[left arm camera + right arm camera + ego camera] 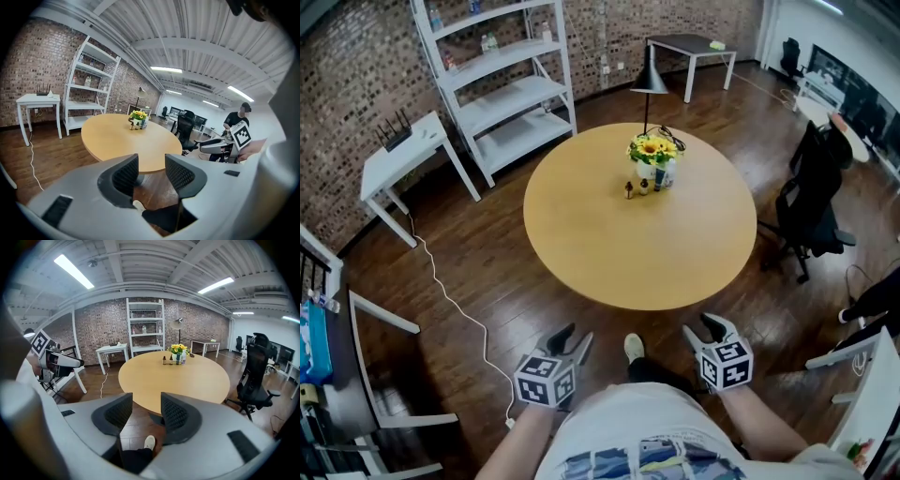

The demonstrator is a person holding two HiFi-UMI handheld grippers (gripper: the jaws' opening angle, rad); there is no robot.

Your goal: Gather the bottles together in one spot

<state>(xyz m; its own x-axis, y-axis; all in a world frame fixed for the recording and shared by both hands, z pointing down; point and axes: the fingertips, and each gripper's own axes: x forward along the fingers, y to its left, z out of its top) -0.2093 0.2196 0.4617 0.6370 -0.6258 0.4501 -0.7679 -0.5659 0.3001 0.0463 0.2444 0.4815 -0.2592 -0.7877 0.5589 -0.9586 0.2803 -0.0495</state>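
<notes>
Several small bottles [644, 186] stand in a tight group beside a pot of sunflowers [652, 154] at the far side of the round wooden table [609, 244]. The same bottles [172, 360] show small in the right gripper view, and the bottles [137, 125] sit by the flowers in the left gripper view. My left gripper [572, 341] hangs open and empty below the table's near edge. To its right, my right gripper [705, 329] is also open with nothing between its fingers. Both are far from the bottles.
A black lamp [649, 77] stands behind the flowers. A black office chair [811, 202] is right of the table, white shelves [502, 84] and a small white desk [401, 155] at the back left. A white cable [450, 300] runs across the wooden floor. My shoe [634, 347] is between the grippers.
</notes>
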